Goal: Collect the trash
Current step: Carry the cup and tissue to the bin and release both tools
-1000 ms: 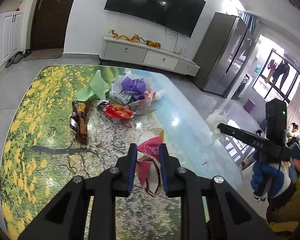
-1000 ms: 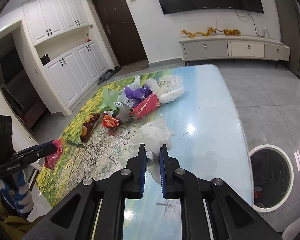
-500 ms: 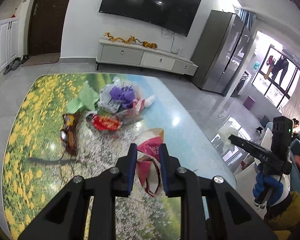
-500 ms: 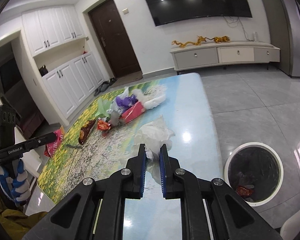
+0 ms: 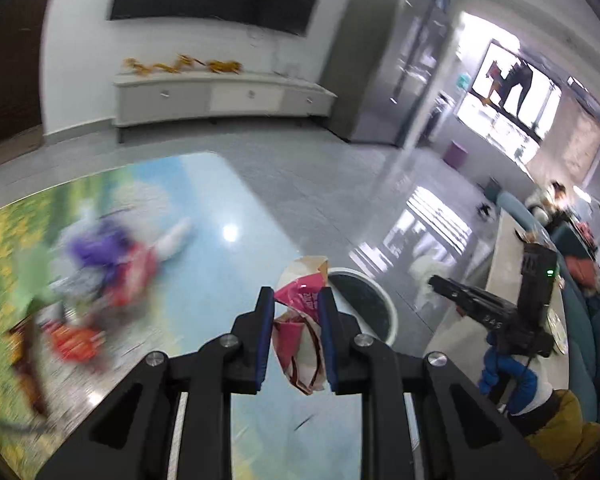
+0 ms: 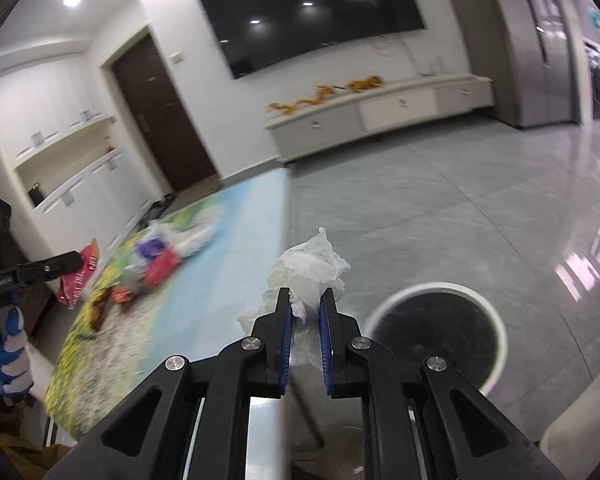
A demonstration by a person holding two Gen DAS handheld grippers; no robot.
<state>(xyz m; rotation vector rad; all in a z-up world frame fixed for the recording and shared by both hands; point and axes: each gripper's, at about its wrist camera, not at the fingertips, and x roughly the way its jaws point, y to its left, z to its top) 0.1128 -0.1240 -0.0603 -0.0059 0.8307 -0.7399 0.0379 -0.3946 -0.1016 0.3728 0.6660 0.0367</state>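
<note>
My left gripper (image 5: 296, 300) is shut on a pink and white snack wrapper (image 5: 300, 344), held above the table's right edge. My right gripper (image 6: 305, 304) is shut on a crumpled white tissue (image 6: 310, 270), held past the table edge, left of the bin. The round white trash bin (image 6: 440, 332) with a dark liner stands on the floor; it also shows in the left wrist view (image 5: 366, 304), just behind the wrapper. A pile of trash (image 5: 104, 268) stays on the table, also seen in the right wrist view (image 6: 156, 260).
The table (image 5: 204, 248) has a flower and sky print. The right gripper shows in the left wrist view (image 5: 436, 282), the left one in the right wrist view (image 6: 76, 258). A TV cabinet (image 6: 380, 114) lines the far wall. Grey floor tiles (image 6: 440, 216) surround the bin.
Both grippers have swung right, off the table towards the bin, still holding the wrapper and the tissue. The bin now sits close ahead in both views.
</note>
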